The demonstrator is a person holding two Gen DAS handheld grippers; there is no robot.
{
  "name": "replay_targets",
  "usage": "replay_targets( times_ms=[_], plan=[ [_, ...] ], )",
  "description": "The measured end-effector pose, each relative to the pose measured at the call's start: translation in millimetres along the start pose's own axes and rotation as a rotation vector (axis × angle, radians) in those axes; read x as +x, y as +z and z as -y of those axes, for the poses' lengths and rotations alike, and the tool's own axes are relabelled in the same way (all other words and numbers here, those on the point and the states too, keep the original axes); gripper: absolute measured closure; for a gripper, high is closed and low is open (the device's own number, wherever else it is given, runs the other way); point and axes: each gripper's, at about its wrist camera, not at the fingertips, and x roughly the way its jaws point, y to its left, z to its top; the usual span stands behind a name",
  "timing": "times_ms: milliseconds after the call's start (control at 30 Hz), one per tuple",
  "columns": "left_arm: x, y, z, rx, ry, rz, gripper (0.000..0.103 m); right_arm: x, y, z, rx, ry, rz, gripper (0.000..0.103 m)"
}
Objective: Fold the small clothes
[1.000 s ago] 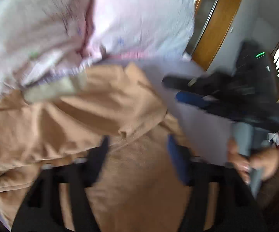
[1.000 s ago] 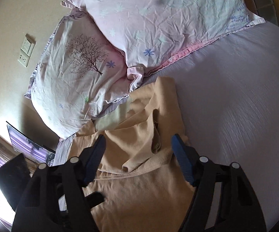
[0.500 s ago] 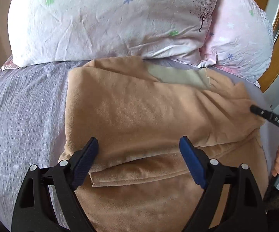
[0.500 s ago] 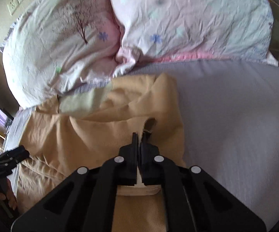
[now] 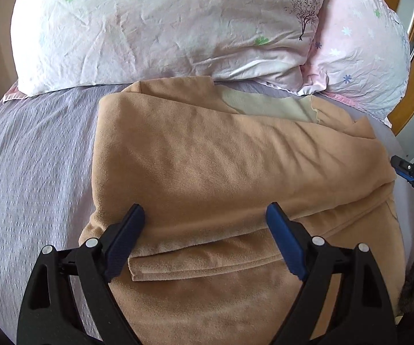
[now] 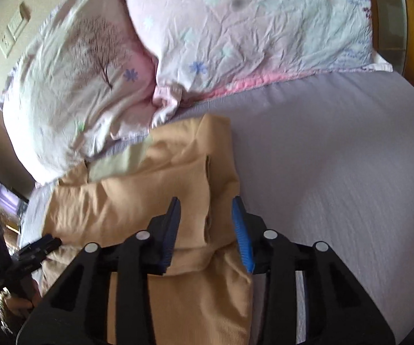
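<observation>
A tan fleece garment (image 5: 207,166) lies partly folded on the lilac bed sheet (image 5: 28,155), its top layer doubled over toward me, with a pale green panel (image 5: 267,103) near the pillows. My left gripper (image 5: 205,224) is open and empty, its jaws straddling the folded edge. My right gripper (image 6: 207,215) is open over the garment's right end (image 6: 189,189), with a fold of cloth between its jaws. The right gripper also shows at the right edge of the left wrist view (image 5: 413,172).
Two floral pillows (image 5: 161,26) (image 6: 258,20) lie against the head of the bed, touching the garment's far edge. A wooden frame (image 5: 413,92) stands on the right. Bare sheet (image 6: 336,172) lies to the right of the garment.
My right gripper was shut on a fold of the garment half a second ago and has now opened. My left gripper stayed open and hardly moved.
</observation>
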Motion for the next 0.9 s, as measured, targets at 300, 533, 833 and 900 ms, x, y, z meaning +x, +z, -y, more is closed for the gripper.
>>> replay_targets(
  times_ms=[300, 533, 833, 900],
  plan=[
    [-113, -71, -37, -0.003, -0.321, 0.095, 0.007, -92, -64, 10, -0.103, 0.293, 0.126, 0.021],
    [-188, -193, -79, -0.046, -0.423, 0.128, 0.001, -160, -189, 60, -0.173, 0.542, -0.008, 0.009],
    [-146, -268, -84, -0.117, -0.45, -0.024, 0.001, -132, -260, 103, -0.043, 0.486, -0.178, 0.009],
    [-132, -265, -85, -0.154, -0.477, -0.024, 0.001, -108, -257, 98, -0.05, 0.5, -0.201, 0.009]
  ],
)
